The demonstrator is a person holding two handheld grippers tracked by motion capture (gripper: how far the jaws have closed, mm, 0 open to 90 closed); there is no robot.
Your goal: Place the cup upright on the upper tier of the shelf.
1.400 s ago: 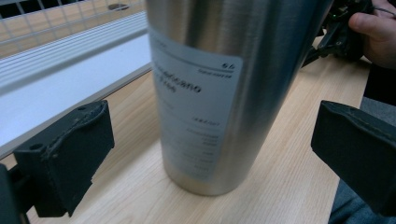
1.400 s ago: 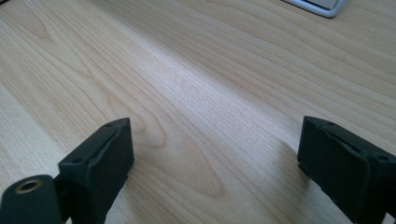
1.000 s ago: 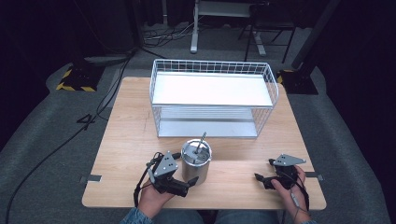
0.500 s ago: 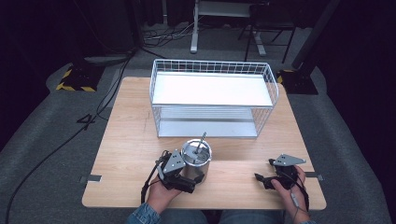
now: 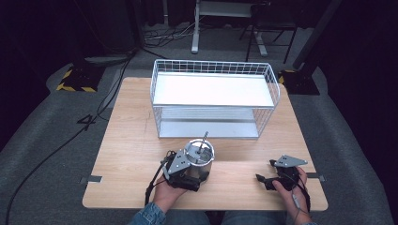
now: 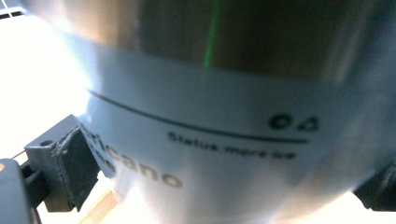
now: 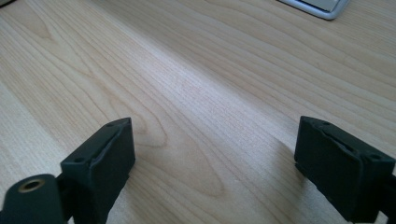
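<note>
A steel cup (image 5: 199, 154) with a thin metal rod (image 5: 203, 140) in it stands on the wooden table (image 5: 131, 140), near the front and in front of the wire rack. My left gripper (image 5: 196, 172) is open, one jaw on each side of the cup's lower body. In the left gripper view the cup (image 6: 224, 140) is very close, with a white printed label, and the pads (image 6: 74, 163) sit at its flanks. My right gripper (image 5: 265, 171) rests open at the front right, held by a hand. Between its jaws (image 7: 215, 158) there is bare wood.
A white wire basket rack (image 5: 213, 101) with two shelves stands at the back middle of the table; a corner of its base (image 7: 322, 7) shows in the right gripper view. Dark floor, cables and stand legs lie beyond the table.
My left gripper has slid forward and right until its jaws flank the cup. The cup and the right gripper have stayed where they were.
</note>
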